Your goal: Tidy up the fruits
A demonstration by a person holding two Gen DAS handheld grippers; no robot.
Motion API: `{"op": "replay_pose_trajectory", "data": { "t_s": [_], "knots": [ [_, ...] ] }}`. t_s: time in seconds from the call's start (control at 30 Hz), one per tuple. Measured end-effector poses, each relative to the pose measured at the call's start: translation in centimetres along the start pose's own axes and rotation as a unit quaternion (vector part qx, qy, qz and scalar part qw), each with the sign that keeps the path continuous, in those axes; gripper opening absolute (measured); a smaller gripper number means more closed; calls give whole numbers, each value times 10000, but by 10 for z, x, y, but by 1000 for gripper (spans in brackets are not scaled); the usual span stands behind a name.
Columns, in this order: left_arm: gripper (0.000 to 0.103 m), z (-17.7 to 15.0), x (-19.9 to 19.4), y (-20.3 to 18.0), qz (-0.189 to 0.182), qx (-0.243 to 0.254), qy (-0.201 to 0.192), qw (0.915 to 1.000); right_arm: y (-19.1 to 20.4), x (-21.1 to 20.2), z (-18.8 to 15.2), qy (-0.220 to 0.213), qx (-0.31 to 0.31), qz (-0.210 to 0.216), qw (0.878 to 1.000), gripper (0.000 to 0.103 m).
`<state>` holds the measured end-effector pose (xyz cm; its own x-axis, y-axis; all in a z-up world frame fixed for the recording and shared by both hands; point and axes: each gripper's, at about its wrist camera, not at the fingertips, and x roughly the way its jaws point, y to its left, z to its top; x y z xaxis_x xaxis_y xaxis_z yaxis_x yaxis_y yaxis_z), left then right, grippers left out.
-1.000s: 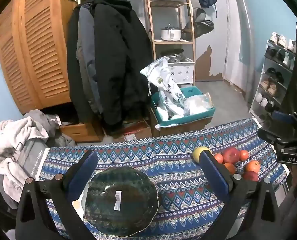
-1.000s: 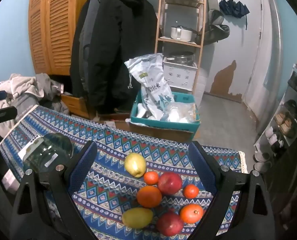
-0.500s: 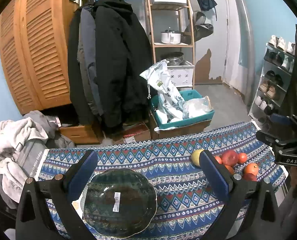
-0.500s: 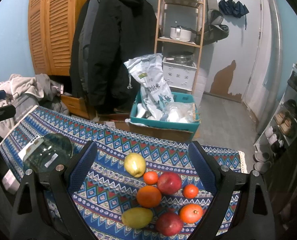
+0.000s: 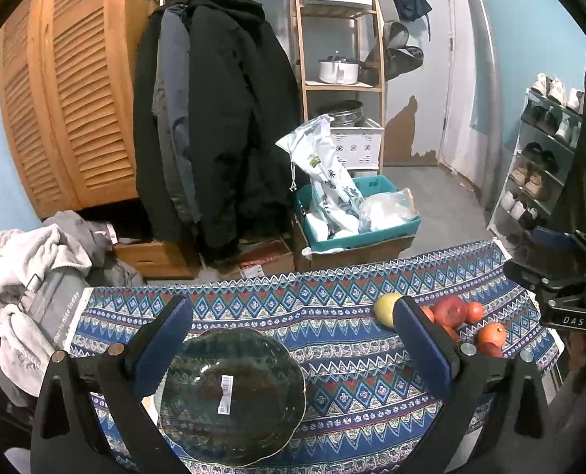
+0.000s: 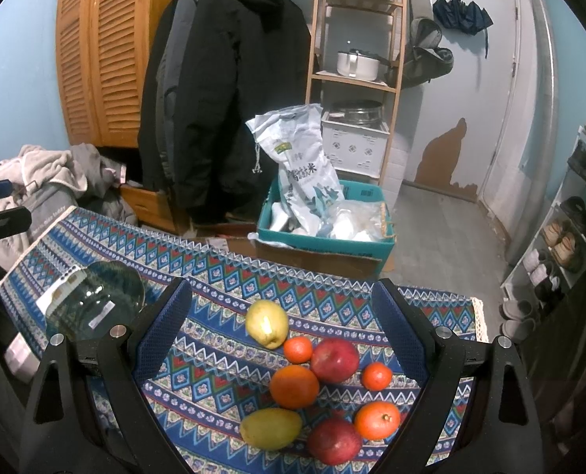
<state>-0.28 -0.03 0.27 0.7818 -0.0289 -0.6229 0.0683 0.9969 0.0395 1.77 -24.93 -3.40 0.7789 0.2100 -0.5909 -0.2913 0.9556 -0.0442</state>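
Fruits sit bunched on the right end of the patterned tablecloth (image 6: 222, 276): yellow pear (image 6: 266, 323) at the far edge, a small tangerine (image 6: 297, 349) touching it, red apple (image 6: 335, 359) beside that, big orange (image 6: 294, 386) in the middle, mango (image 6: 270, 427) nearest me (second apple and two more oranges alongside). I read the right gripper (image 6: 281, 335) as spread wide with nothing between its blue pads, hovering over the pile, no contact. Left gripper (image 5: 293, 349) also wide apart and holding nothing, above the dark green glass plate (image 5: 231, 393), which has a barcode sticker (image 5: 225, 393) inside and holds no fruit. Plate is well apart from the pile, on the left end of the cloth. Behind the table: teal crate (image 5: 387, 233) with bags.
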Motion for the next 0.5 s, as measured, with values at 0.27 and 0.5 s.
{"op": "replay_pose_trajectory", "data": {
  "t_s": [0.27, 0.5],
  "knots": [
    [102, -1, 0, -1, -9, 2, 14, 10000, -1, 0, -1, 6, 1, -4, 10000, 91],
    [102, -4, -1, -1, -12, -4, 6, 10000, -1, -1, -1, 6, -4, 4, 10000, 91]
  ]
}}
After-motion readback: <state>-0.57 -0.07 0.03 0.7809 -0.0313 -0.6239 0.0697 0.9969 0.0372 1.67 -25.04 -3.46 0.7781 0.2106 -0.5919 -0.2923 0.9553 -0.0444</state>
